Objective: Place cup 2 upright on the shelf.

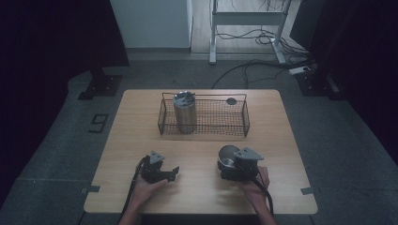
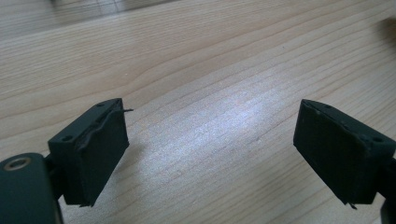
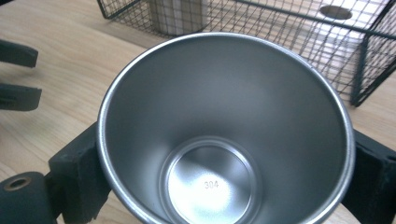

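Steel cup (image 3: 224,135) clamped between the right tool's (image 1: 233,165) jaws, mouth toward its camera, low over the worktop (image 1: 197,150) near the front edge. Left tool (image 1: 174,171) released, jaws apart over bare wood. Wire basket (image 1: 244,123) behind holds a steel tumbler (image 1: 185,112)

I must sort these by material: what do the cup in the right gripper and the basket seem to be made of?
The cup: probably stainless steel, brushed matte inside, with a bright rolled rim and a "304" stamp on its bottom. The basket: dark metal wire mesh on a thicker wire frame, apparently coated or painted black.
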### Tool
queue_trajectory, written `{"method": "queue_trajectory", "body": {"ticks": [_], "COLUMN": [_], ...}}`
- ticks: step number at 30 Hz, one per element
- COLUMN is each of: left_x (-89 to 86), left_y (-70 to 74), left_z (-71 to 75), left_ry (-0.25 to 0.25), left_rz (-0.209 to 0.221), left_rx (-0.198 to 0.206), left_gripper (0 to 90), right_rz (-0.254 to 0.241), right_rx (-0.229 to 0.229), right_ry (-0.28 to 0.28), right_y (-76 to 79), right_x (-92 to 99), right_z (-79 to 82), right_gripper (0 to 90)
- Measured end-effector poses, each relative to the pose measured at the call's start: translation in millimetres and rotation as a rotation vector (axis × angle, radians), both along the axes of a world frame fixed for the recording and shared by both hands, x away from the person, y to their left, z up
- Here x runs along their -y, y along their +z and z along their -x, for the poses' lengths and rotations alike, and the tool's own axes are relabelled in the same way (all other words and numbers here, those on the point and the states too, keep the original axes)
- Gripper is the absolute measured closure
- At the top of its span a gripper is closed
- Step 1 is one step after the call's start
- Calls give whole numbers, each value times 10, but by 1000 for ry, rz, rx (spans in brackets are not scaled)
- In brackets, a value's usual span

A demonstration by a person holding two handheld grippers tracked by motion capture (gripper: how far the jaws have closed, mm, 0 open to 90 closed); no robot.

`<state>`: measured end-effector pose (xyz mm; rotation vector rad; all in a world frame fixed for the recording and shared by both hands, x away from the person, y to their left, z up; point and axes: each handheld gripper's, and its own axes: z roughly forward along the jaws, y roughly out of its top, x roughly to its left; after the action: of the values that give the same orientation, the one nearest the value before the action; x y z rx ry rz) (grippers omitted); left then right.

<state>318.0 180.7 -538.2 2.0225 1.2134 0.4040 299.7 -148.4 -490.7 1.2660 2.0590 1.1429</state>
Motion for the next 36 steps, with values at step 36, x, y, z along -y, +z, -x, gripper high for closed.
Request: {"method": "queue_trajectory", "body": {"ticks": [36], "left_x": [127], "left_y": [-86], "left_z": [12], "left_ry": [-17], "left_rz": [-42], "left_rx": [-22], "left_gripper": [117], "right_rz": [-52], "right_rx": [42], "right_ry": [-50], "right_y": [657], "right_x": [1], "right_z": [-167], "right_gripper": [70]}}
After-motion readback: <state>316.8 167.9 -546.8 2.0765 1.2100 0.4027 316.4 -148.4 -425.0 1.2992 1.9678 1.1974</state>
